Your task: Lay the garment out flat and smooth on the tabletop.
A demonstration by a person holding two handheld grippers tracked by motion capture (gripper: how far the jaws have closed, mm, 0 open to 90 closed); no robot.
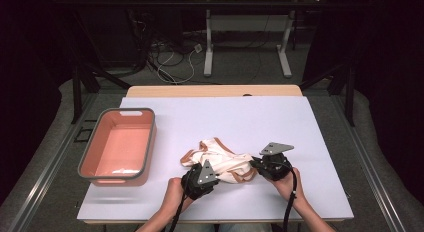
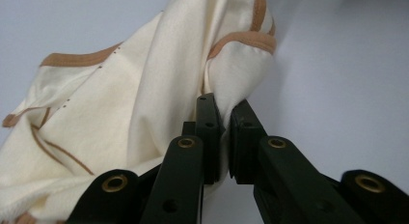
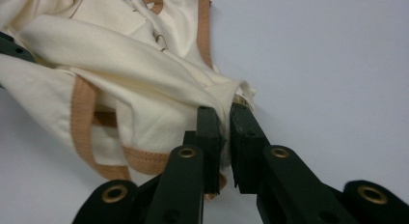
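Note:
A cream cloth garment with tan trim (image 1: 220,159) lies crumpled on the white table near its front edge. My left gripper (image 1: 207,171) is at the garment's near left side, and in the left gripper view its jaws (image 2: 226,110) are shut on a fold of the cream cloth (image 2: 144,89). My right gripper (image 1: 260,164) is at the garment's right end. In the right gripper view it (image 3: 226,119) pinches a bunched corner of the cloth (image 3: 125,64). A hand holds each gripper from below.
A salmon-pink bin with a grey rim (image 1: 119,145) stands at the table's left side, nothing in it. The white tabletop (image 1: 240,117) stretches behind the garment. A table frame and cables (image 1: 210,52) stand on the floor beyond.

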